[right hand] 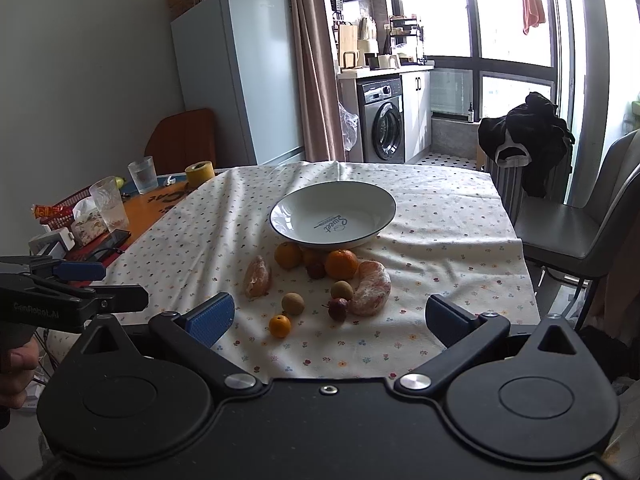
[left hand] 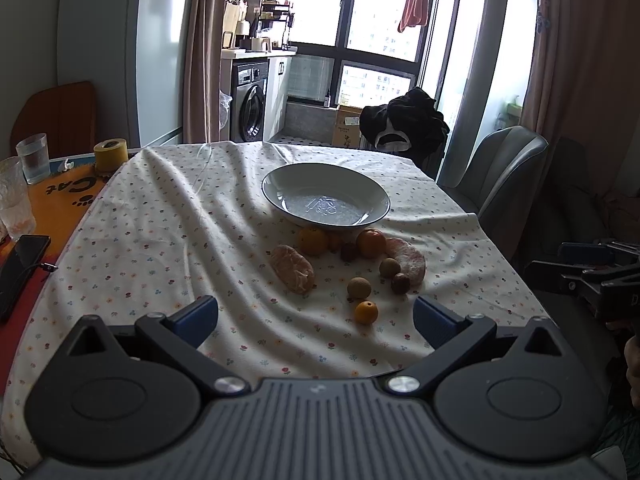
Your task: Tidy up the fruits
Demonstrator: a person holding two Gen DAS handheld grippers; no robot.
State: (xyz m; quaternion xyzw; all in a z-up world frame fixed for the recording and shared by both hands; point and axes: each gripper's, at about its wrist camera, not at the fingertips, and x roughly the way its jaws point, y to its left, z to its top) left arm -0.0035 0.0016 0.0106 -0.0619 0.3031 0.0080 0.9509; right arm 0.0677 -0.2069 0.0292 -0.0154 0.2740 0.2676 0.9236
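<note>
Left gripper (left hand: 316,322): fingers spread wide and released, nothing between the blue pads, hovering at the near edge of the table.
Right gripper (right hand: 330,320): likewise released, pads far apart and bare; the left gripper shows at its left, gripped by a hand (right hand: 16,376).
Tablecloth (left hand: 160,240): flower-print white cloth, rumpled, spreading ahead of both pairs of fingers.
Bowl (right hand: 288,216): white with a dark rim, empty, straight ahead beyond the fruit, "Sweet" lettered inside.
Peeled citrus halves: one (right hand: 258,278) ahead of the right gripper's left finger, one (right hand: 372,290) toward its right finger.
Oranges: two whole, one (right hand: 288,255) and another (right hand: 341,264), lying just before the bowl's near rim.
Longans: two tan round fruits, (right hand: 293,303) and (right hand: 341,290), between the peeled halves.
Dark red fruits: one (right hand: 338,309) beside the right peeled half, one (right hand: 316,270) between the oranges.
Kumquat (right hand: 279,326): smallest orange fruit, nearest the fingers, roughly midway between them.
Off the cloth, far left of the fingers: two glasses (right hand: 142,174), a yellow tape roll (right hand: 199,173), a phone (left hand: 20,268).
</note>
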